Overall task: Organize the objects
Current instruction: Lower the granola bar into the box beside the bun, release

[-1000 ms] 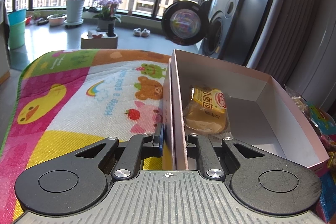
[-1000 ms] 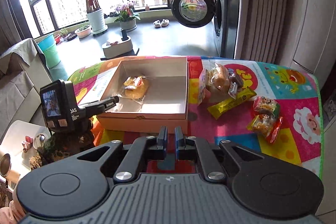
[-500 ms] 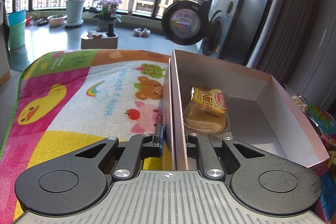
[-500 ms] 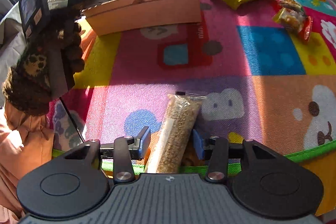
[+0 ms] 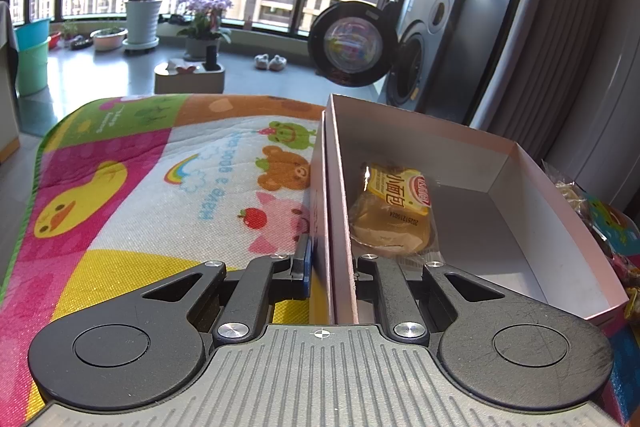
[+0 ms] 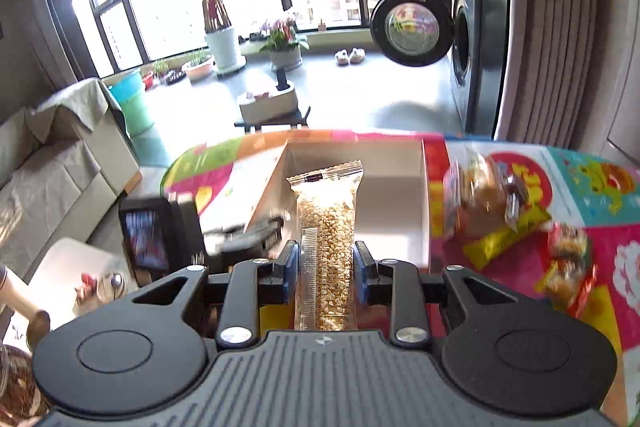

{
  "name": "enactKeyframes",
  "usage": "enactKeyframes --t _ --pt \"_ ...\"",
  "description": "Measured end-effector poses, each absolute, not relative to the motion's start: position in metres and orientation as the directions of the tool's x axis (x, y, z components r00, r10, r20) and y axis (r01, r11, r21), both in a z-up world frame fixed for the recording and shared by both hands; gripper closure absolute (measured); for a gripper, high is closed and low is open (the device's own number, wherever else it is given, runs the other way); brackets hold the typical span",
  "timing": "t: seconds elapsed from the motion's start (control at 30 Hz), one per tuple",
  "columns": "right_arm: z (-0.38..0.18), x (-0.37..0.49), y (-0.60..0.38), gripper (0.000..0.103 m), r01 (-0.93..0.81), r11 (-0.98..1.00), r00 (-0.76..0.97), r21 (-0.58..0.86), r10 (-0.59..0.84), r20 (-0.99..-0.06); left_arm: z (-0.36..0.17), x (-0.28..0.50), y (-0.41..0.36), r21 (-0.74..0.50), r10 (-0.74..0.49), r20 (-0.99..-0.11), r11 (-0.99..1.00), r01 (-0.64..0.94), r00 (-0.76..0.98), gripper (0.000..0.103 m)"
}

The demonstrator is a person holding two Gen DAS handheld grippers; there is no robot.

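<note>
Sunlit windows and a washing machine [image 6: 464, 39] stand behind the colourful play mat [image 5: 132, 187]. On the mat lies the open cardboard box [image 5: 532, 211], with a wrapped bread [image 5: 394, 211] inside near its left wall. The left gripper [image 5: 330, 265] pinches that left wall as it did one second ago. The right gripper [image 6: 326, 267] has changed: half a second ago it was spread around the grain bar packet [image 6: 326, 227] at the mat edge, now it clamps the packet upright before the box. Other snacks [image 6: 492, 199] lie right of the box.
</note>
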State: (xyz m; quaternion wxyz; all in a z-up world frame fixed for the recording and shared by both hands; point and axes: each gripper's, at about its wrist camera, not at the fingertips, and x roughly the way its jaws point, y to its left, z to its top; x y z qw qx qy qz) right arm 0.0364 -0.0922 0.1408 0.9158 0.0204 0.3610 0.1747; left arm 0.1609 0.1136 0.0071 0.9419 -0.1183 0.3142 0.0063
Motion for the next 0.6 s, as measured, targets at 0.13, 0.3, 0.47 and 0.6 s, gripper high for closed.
enactKeyframes --t 0.13,0.3,0.47,0.6 --pt "0.129 0.097 -0.073 0.076 -0.251 0.951 0.691 0.181 0.307 -0.654 0.007 0.161 0.114 -0.219 -0.063 -0.594 0.972 -0.086 0.802 0.089" --pt "0.090 0.147 -0.051 0.076 -0.191 0.968 0.693 0.164 0.251 -0.676 0.007 0.161 0.114 -0.220 -0.064 -0.594 0.972 -0.086 0.802 0.089" --pt "0.061 0.169 -0.036 0.075 -0.188 0.969 0.663 0.162 0.246 -0.707 0.007 0.161 0.114 -0.221 -0.064 -0.594 0.972 -0.086 0.802 0.088" --pt "0.049 0.169 -0.038 0.074 -0.207 0.946 0.600 0.250 0.324 -0.731 0.008 0.160 0.113 -0.222 -0.065 -0.594 0.971 -0.086 0.802 0.088"
